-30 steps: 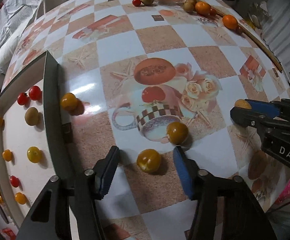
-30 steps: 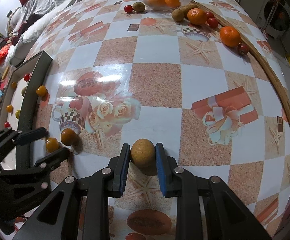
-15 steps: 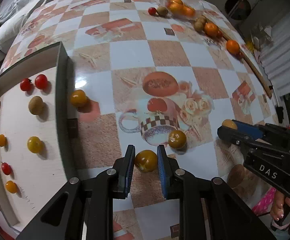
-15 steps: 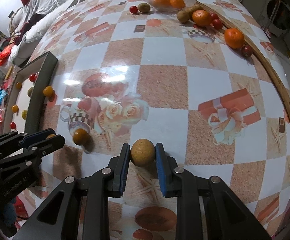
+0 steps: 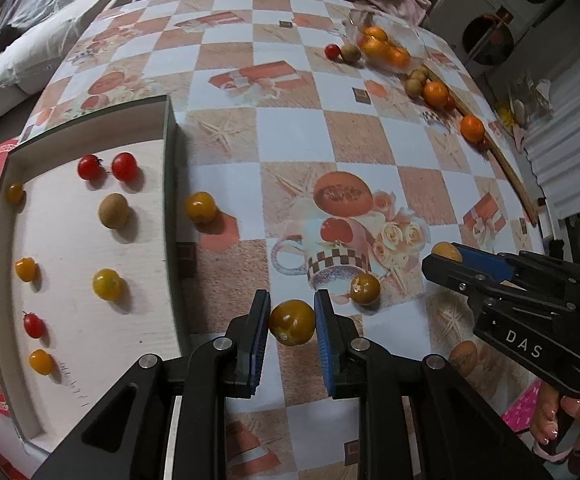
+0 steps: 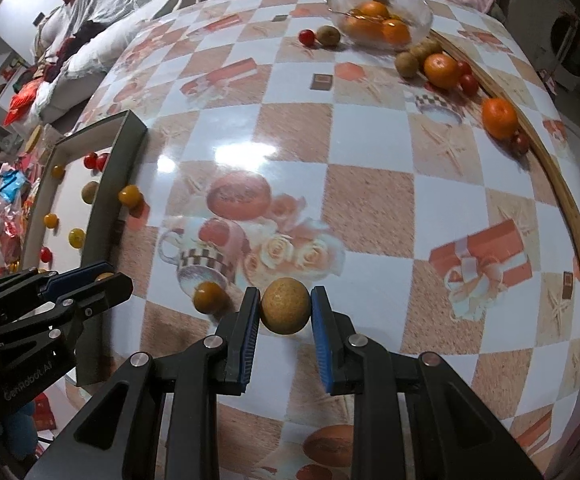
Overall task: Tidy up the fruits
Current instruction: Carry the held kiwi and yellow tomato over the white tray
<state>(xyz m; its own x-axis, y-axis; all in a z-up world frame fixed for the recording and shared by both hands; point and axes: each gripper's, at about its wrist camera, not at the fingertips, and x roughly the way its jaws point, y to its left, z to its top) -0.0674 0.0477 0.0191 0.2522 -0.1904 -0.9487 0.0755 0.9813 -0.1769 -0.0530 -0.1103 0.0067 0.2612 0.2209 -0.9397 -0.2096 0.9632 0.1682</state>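
Up close in the left wrist view, the left claw (image 5: 292, 322) is clamped on a yellow-brown tomato (image 5: 292, 322), its blue pads pressing both sides, near the front edge of the tabletop (image 5: 298, 132). Just beyond it a second yellow-brown tomato (image 5: 365, 289) sits on the printed cup pattern. At the tabletop's left edge lies a white tray (image 5: 69, 320) holding red and yellow cherry tomatoes and a brown longan-like fruit (image 5: 113, 211); another yellow tomato (image 5: 200, 207) rests on the tabletop just outside the tray's dark rim. Toward the far right corner a glass bowl (image 5: 414, 46) holds oranges, with more oranges and small brown fruits near it. From the right wrist view, the right claw (image 6: 285, 311) is closed tight on a round brown fruit (image 6: 285, 311), held near the front edge of the tabletop. The left claw shows at the left, beside the tray (image 6: 97, 216), and a curved wooden stick (image 6: 546, 168) runs along the right edge.
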